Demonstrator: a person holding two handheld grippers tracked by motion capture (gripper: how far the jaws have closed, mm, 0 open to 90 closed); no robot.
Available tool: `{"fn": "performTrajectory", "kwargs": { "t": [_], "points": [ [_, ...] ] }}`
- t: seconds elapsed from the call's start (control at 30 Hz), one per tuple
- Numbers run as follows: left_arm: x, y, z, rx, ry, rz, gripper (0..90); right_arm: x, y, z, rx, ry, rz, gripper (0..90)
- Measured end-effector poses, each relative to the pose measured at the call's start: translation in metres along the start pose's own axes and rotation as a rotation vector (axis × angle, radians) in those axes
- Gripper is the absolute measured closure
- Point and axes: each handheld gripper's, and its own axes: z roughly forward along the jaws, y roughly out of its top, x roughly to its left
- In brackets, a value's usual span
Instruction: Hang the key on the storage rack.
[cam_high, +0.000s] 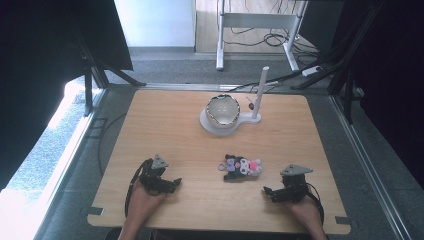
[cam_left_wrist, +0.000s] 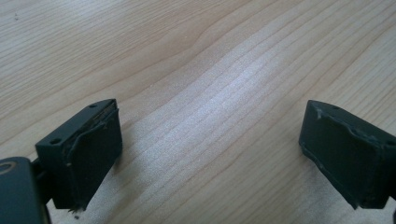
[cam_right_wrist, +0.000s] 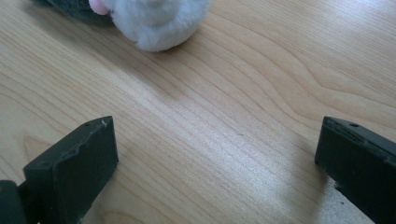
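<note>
Just ahead of the wide-spread right gripper (cam_right_wrist: 217, 163) lies a plush toy (cam_right_wrist: 154, 21).

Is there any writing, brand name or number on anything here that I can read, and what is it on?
None can be read in these pictures.
The bowl on the white stand: a dark patterned rim, no letters.
The plush toy: coloured patches, no label visible.
The left tool and right tool: plain black jaws and grey plates, no markings.
The wooden table: wood grain alone.
</note>
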Motion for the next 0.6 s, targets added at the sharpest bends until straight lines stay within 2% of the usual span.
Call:
{"fn": "performTrajectory", "kwargs": {
  "t": [0.17,0.6],
  "points": [
    [0.0,0.0,0.0,0.0,0.0,0.0,5.8,-0.0004,0.0007,0.0004,0.002,0.004,-0.002,0.0],
    [0.0,0.0,0.0,0.0,0.0,0.0,5.8,-0.0018,0.0071,-0.002,0.055,0.026,-0.03,1.2]
  ]
}}
